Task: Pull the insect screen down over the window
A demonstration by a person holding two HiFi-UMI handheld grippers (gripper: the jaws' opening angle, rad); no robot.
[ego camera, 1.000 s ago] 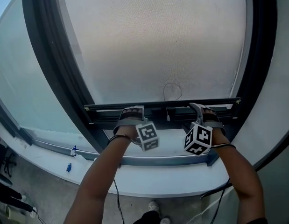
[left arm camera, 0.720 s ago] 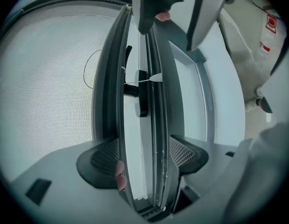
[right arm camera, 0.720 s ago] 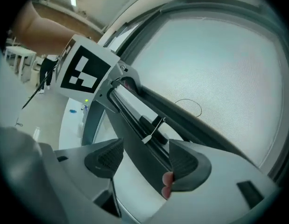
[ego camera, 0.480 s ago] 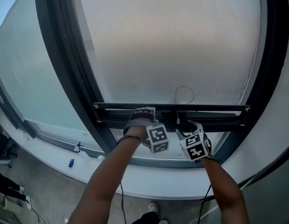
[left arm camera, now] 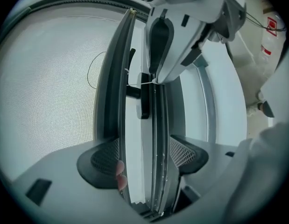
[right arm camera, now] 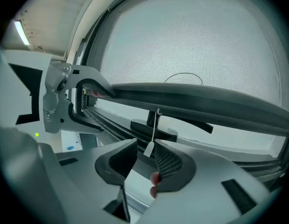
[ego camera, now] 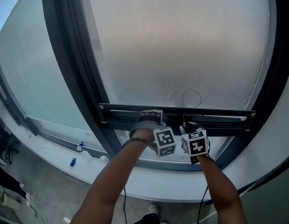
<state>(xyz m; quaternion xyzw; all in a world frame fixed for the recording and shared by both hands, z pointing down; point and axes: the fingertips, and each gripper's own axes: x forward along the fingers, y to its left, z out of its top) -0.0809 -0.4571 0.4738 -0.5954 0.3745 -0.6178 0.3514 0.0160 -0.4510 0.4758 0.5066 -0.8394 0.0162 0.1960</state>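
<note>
Insect screen [ego camera: 172,55] mesh covers nearly the whole pane. Its bottom bar [ego camera: 223,116] lies level across the window, left to right, and is not yet down at the sill [ego camera: 153,183]; a strip of bare glass shows beneath it. The left claw [ego camera: 150,115] is clamped across that bar, a pad on each side, just left of the middle. The right claw [ego camera: 187,126] sits just beside it, slightly below the bar. Its jaws have just been closing to a narrow gap, and a small white tag [right arm camera: 148,148] on a string [right arm camera: 155,125] hangs from the bar into that gap, not clearly pinched yet. The right claw is the nearer to the tag. I judge the pull must go straight down, square to the bar's length.
</note>
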